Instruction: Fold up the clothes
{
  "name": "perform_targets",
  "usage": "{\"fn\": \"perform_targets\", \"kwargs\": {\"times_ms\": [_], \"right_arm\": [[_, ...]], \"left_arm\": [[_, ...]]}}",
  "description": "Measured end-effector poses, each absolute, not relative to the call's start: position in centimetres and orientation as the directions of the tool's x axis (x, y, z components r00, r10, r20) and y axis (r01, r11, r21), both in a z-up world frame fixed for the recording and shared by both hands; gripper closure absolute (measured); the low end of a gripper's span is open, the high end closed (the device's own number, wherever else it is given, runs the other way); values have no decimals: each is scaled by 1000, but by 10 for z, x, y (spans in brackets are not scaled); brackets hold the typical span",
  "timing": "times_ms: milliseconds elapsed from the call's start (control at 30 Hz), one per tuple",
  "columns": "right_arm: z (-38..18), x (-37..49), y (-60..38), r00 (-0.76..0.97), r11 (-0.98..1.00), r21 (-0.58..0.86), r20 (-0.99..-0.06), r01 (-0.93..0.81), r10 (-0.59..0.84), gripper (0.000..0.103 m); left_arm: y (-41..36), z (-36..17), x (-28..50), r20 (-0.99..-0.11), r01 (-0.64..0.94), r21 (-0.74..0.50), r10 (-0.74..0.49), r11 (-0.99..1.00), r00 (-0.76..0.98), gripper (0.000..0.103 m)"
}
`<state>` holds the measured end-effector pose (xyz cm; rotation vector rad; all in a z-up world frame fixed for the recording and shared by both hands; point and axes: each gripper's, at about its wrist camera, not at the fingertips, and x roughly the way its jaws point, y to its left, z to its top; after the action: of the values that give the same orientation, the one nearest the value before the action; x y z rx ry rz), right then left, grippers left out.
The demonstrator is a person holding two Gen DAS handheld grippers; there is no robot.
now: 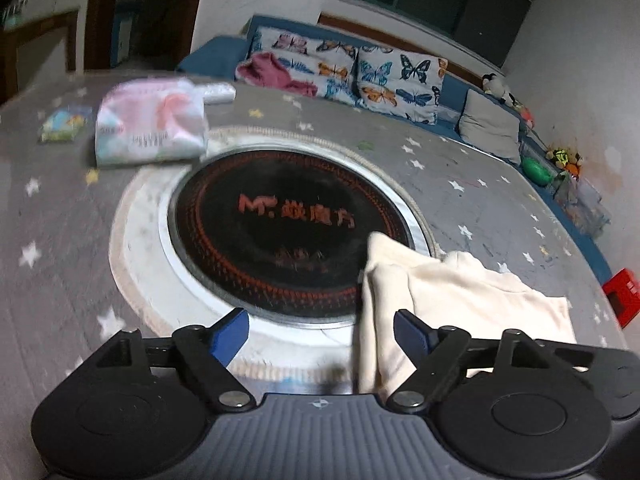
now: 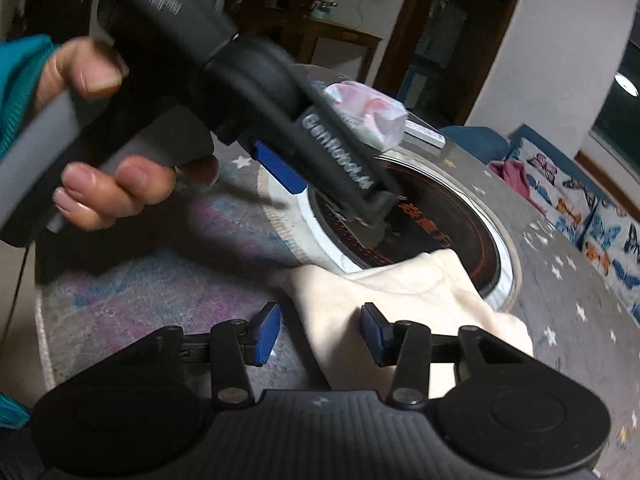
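A cream garment (image 1: 460, 292) is being left lying folded on a round desk (image 1: 60, 216) covered with a grey star-print cloth, its upper edge overlapping the black cooktop (image 1: 280, 216) set into the middle. The left claw (image 1: 322, 334) is being held above the garment's left side with its blue pads wide apart and nothing clamped between them. In the right wrist view the right claw (image 2: 320, 334) is being held partly apart over the garment's (image 2: 404, 304) near edge, the cloth not being gripped. The left claw's (image 2: 304, 168) handle is being grasped by a hand (image 2: 112, 168) in a teal sleeve. A pastel tissue pack (image 1: 150, 124) is being kept beyond the cooktop, with butterfly cushions (image 1: 380, 76) behind on a blue sofa.
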<state>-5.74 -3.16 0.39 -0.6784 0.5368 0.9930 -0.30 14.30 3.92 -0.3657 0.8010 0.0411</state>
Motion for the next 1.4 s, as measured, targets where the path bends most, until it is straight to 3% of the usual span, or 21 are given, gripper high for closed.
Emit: {"fn": "perform_targets", "kwargs": {"times_ms": [133, 200, 633, 700, 767, 833, 933, 1067, 1133, 1400], "right_arm": [[5, -52, -32, 472, 414, -261, -676, -872, 567, 85], [10, -46, -38, 462, 444, -214, -667, -870, 584, 88], [51, -26, -93, 419, 537, 28, -591, -843, 689, 93], [51, -31, -99, 413, 534, 40, -585, -844, 698, 93], [50, -35, -105, 404, 529, 53, -582, -847, 705, 93], [48, -40, -107, 396, 522, 57, -582, -851, 710, 93], [45, -42, -108, 387, 515, 63, -584, -855, 714, 93], [42, -47, -112, 380, 513, 68, -591, -856, 712, 90], [45, -49, -121, 383, 522, 81, -587, -849, 713, 84], [41, -23, -186, 546, 722, 77, -601, -687, 584, 81]], "left_arm": [[141, 33, -3, -718, -194, -359, -137, 913, 683, 20], [140, 31, -1, -718, -208, -397, -160, 894, 678, 20], [125, 25, 22, -685, -233, -592, -328, 772, 651, 25], [121, 24, 21, -677, -226, -604, -342, 764, 652, 35], [119, 21, 19, -675, -233, -614, -348, 754, 651, 52], [118, 17, 16, -672, -243, -626, -355, 741, 650, 74], [118, 12, 11, -666, -259, -644, -360, 720, 654, 84], [115, 14, 8, -674, -259, -619, -331, 742, 660, 86], [114, 16, 8, -678, -253, -604, -321, 756, 661, 86], [107, 22, 8, -688, -222, -546, -282, 808, 668, 87]]}}
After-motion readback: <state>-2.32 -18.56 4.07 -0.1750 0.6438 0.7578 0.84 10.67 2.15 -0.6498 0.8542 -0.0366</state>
